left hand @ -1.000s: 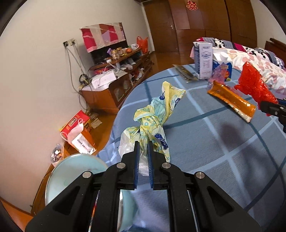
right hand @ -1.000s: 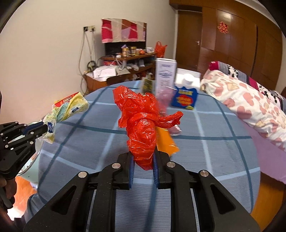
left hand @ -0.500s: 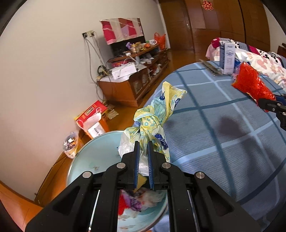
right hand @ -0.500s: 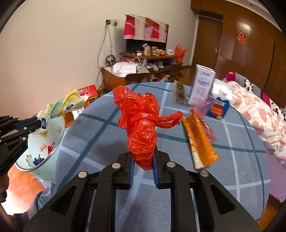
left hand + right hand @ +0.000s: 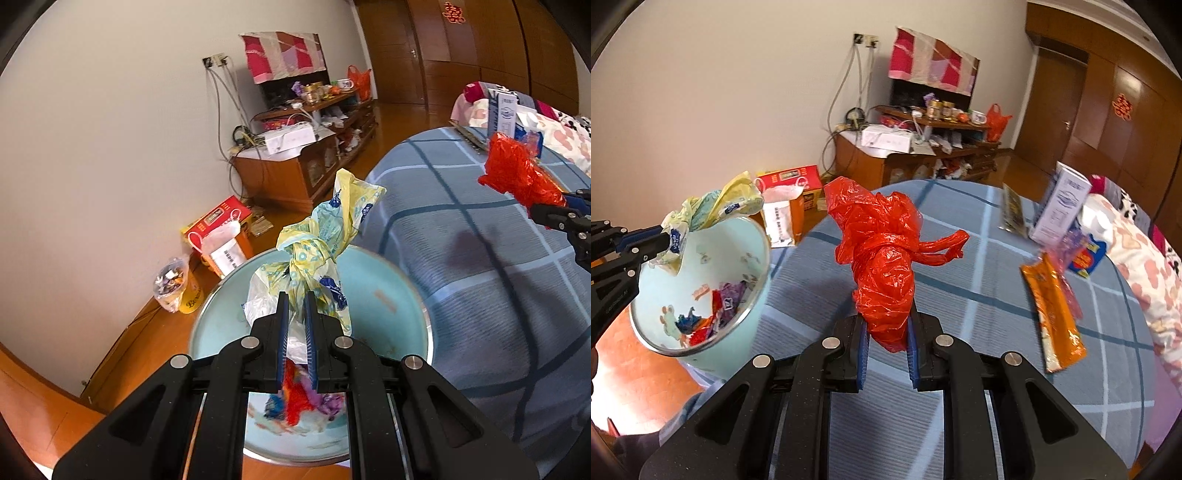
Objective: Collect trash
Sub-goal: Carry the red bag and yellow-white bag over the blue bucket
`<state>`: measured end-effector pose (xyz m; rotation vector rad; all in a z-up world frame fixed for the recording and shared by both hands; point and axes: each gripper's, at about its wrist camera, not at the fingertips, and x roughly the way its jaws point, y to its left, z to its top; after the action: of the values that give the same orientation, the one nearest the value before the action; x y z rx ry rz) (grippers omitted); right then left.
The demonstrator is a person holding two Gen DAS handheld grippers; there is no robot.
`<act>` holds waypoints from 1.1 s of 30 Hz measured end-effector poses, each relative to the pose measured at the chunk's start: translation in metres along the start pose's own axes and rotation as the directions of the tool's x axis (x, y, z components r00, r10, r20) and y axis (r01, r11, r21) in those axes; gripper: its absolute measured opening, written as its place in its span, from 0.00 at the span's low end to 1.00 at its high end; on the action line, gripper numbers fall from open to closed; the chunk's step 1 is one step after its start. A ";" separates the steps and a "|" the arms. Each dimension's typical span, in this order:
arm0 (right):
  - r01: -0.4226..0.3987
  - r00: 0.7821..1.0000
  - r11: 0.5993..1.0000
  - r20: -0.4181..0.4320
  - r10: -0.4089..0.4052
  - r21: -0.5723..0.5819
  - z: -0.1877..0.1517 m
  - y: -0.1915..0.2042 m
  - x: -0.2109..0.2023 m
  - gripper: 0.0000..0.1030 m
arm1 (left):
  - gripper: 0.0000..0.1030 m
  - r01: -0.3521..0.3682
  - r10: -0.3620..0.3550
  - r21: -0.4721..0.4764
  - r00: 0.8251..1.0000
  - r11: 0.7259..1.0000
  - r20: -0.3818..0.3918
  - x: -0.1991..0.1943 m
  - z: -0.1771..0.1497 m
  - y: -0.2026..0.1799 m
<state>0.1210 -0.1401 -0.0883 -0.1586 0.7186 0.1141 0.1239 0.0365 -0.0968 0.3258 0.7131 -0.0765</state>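
My left gripper (image 5: 295, 314) is shut on a knotted yellow plastic bag (image 5: 321, 240) and holds it over the open mouth of a pale blue trash bin (image 5: 391, 266) beside the table. The bin (image 5: 753, 295) holds several bright scraps. My right gripper (image 5: 886, 347) is shut on a crumpled red plastic bag (image 5: 882, 254) above the blue checked tablecloth (image 5: 979, 295). The red bag (image 5: 517, 173) and the right gripper also show at the right of the left wrist view. The left gripper with the yellow bag (image 5: 713, 210) shows at the left of the right wrist view.
On the table lie an orange snack wrapper (image 5: 1052, 314), a purple wrapper (image 5: 1071, 243), a white carton (image 5: 1060, 203) and a blue packet (image 5: 1086, 254). A bed (image 5: 1145, 258) is on the right. A red box (image 5: 218, 232) and a small bag (image 5: 171, 284) sit on the floor by the wall.
My left gripper has swung left off the table with the yellow bag and now hangs over the bin. My right gripper has turned left with the red bag, toward the bin.
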 end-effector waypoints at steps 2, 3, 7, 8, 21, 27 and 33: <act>-0.008 1.000 1.000 0.001 0.008 -0.016 0.002 0.008 0.001 0.17 | 0.08 -0.007 0.007 -0.007 1.000 1.000 -0.006 0.000 -0.003 0.006; -0.011 1.000 1.000 0.001 0.011 -0.021 0.003 0.011 0.002 0.17 | 0.08 -0.011 0.011 -0.011 1.000 1.000 -0.007 0.000 -0.005 0.010; -0.027 1.000 0.998 0.001 0.027 -0.051 0.007 0.025 0.005 0.17 | 0.08 -0.031 0.030 -0.027 0.999 0.999 -0.024 0.001 -0.013 0.021; -0.031 1.000 0.998 0.000 0.031 -0.061 0.008 0.030 0.007 0.17 | 0.08 -0.033 0.032 -0.032 0.999 0.999 -0.029 0.001 -0.014 0.024; -0.066 0.998 0.983 0.003 0.068 -0.172 0.017 0.081 0.013 0.17 | 0.08 -0.069 0.064 -0.078 0.996 0.995 -0.065 0.002 -0.035 0.054; -0.081 0.996 0.978 0.003 0.084 -0.194 0.020 0.096 0.015 0.17 | 0.08 -0.084 0.078 -0.094 0.995 0.992 -0.062 -0.001 -0.039 0.064; -0.094 0.995 0.972 0.004 0.097 -0.214 0.022 0.108 0.015 0.17 | 0.08 -0.095 0.089 -0.108 0.994 0.990 -0.063 -0.003 -0.040 0.068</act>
<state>0.1290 -0.0298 -0.0930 -0.3285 0.6992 0.2848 0.1086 0.1137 -0.1051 0.2547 0.7554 0.0601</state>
